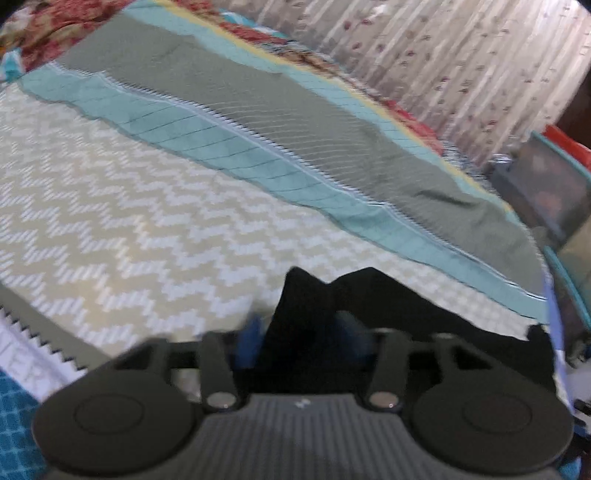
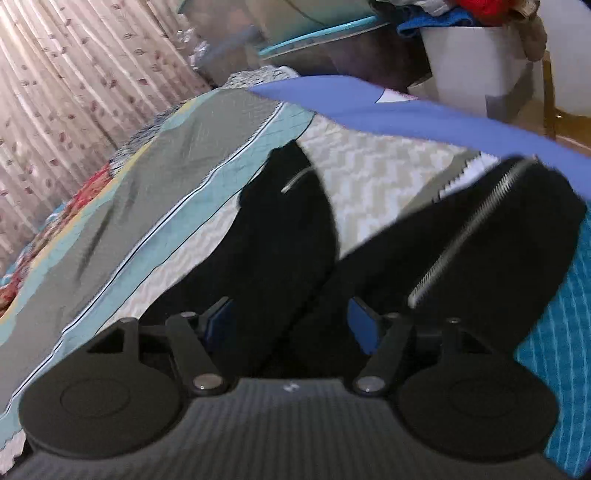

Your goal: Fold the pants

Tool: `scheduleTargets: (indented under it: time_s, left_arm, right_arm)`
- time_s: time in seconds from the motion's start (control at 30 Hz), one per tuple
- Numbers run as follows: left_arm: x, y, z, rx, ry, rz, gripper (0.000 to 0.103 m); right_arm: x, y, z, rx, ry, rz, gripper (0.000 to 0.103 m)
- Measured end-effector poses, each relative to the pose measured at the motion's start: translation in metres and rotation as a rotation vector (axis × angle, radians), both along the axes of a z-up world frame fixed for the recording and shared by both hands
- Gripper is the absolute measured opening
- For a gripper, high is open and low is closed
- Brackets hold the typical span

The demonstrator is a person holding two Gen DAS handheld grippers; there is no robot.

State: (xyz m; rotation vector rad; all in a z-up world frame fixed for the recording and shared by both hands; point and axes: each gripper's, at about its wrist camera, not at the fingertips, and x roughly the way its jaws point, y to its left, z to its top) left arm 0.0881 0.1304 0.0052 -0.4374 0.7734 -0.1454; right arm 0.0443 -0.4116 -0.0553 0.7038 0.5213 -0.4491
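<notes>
My left gripper (image 1: 306, 339) has its blue fingers (image 1: 251, 341) closed on a raised peak of the black pants (image 1: 354, 306), the cloth standing up between them and trailing off to the right along the near edge of the bedspread (image 1: 122, 221). My right gripper (image 2: 291, 328) shows its blue fingers (image 2: 364, 328) set apart with black cloth bunched between them; whether they actually bite the pants (image 2: 288, 236) I cannot tell through the blur. From that bunch the pants spread away over the bedspread (image 2: 376, 173) in two dark lobes, one bearing a short pale line, the other a long silver zipper (image 2: 472, 229). The bedspread has a pale zigzag middle, with teal and grey bands beyond it. Only the right wrist view shows the zipper, and past the far edge of the bedspread a white bin (image 2: 476, 62) piled with blue and red clothes (image 2: 458, 14). Only the left wrist view shows a box with a teal rim (image 1: 554, 192) off the right end of the bedspread; what it holds is too blurred to make out. A flowered curtain (image 1: 461, 62) hangs behind the bedspread in both views.
</notes>
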Motion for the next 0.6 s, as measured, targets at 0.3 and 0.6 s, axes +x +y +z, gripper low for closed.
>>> scheduleTargets:
  time_s: [0.3,0.6]
  left_arm:
    - [0.07,0.001,-0.039,-0.06,0.15,-0.053,0.045]
    - [0.023,0.05,-0.01,-0.102,-0.017,0.127,0.019]
  right_arm:
    - [0.067,0.112,0.02,-0.086,-0.064,0.407,0.069]
    - [0.075,0.056,0.023,-0.154,-0.019,0.27,0.066]
